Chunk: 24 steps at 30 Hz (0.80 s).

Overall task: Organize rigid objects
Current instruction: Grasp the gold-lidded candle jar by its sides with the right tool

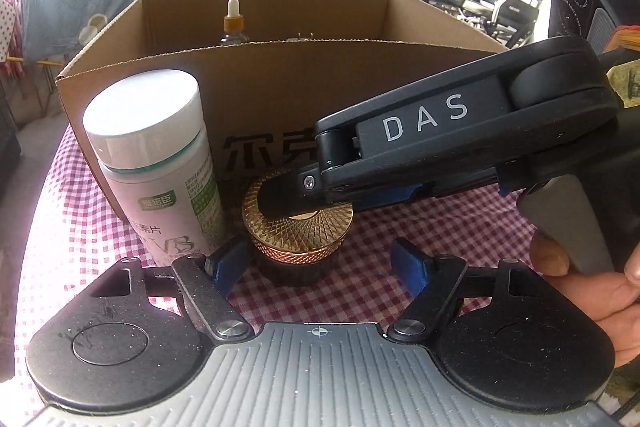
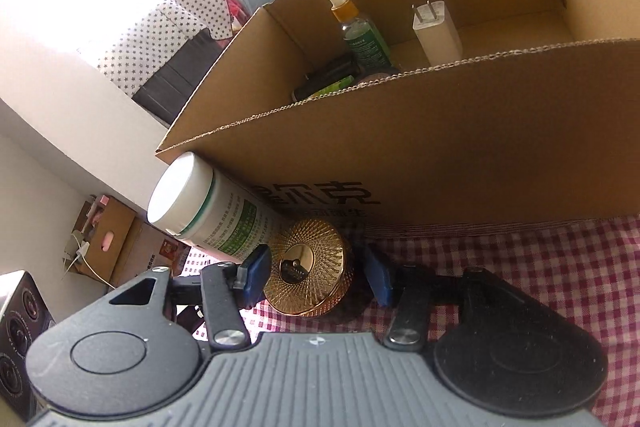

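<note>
A round jar with a gold patterned lid (image 1: 298,227) (image 2: 310,269) stands on the checked cloth in front of a cardboard box (image 1: 256,99) (image 2: 460,155). A white pill bottle (image 1: 156,167) (image 2: 212,213) stands upright just left of it, against the box. My right gripper (image 2: 320,273) is open with its blue fingers on either side of the jar lid; in the left wrist view it reaches in from the right over the lid (image 1: 304,193). My left gripper (image 1: 320,265) is open and empty, just in front of the jar.
Inside the box stand a dropper bottle (image 2: 360,31) (image 1: 234,23) and a white plug charger (image 2: 436,35), with dark and green items lying low at the left. The red-and-white checked cloth (image 1: 440,227) covers the table. A spotted blue sheet hangs behind.
</note>
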Available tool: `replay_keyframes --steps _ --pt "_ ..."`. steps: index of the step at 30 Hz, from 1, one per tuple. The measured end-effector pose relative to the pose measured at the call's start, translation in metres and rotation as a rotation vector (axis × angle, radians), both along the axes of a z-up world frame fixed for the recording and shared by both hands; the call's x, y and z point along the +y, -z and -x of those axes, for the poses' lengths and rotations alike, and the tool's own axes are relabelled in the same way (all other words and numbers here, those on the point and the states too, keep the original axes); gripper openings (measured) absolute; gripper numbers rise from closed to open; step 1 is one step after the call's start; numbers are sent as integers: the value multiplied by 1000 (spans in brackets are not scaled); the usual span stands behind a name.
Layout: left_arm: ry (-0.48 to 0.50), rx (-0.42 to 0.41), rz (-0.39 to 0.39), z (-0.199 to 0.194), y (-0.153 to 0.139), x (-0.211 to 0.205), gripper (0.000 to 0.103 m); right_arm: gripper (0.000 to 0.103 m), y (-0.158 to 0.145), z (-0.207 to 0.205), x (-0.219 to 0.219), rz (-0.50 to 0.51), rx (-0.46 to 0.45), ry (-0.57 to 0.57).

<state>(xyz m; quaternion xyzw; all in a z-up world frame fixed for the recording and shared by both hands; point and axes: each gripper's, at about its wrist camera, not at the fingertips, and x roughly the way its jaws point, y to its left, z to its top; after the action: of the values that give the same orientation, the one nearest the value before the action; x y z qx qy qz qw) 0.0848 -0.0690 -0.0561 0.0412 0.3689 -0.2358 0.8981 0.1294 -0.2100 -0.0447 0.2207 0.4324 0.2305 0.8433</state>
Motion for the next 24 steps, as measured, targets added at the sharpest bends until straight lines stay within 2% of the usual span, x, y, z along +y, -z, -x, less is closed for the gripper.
replay_keyframes --steps 5,11,13,16,24 --pt "103 8 -4 13 0 -26 77 67 -3 22 -23 21 -9 39" --pt "199 -3 -31 29 0 -57 77 73 1 46 -65 -32 -3 134" --pt "210 -8 -44 33 0 -63 77 84 2 51 -76 -43 -8 168" --pt "204 -12 -65 35 0 -68 78 94 4 55 -90 -63 -12 207" --pt "177 -12 -116 28 0 -79 80 99 16 61 -108 -108 -6 232"
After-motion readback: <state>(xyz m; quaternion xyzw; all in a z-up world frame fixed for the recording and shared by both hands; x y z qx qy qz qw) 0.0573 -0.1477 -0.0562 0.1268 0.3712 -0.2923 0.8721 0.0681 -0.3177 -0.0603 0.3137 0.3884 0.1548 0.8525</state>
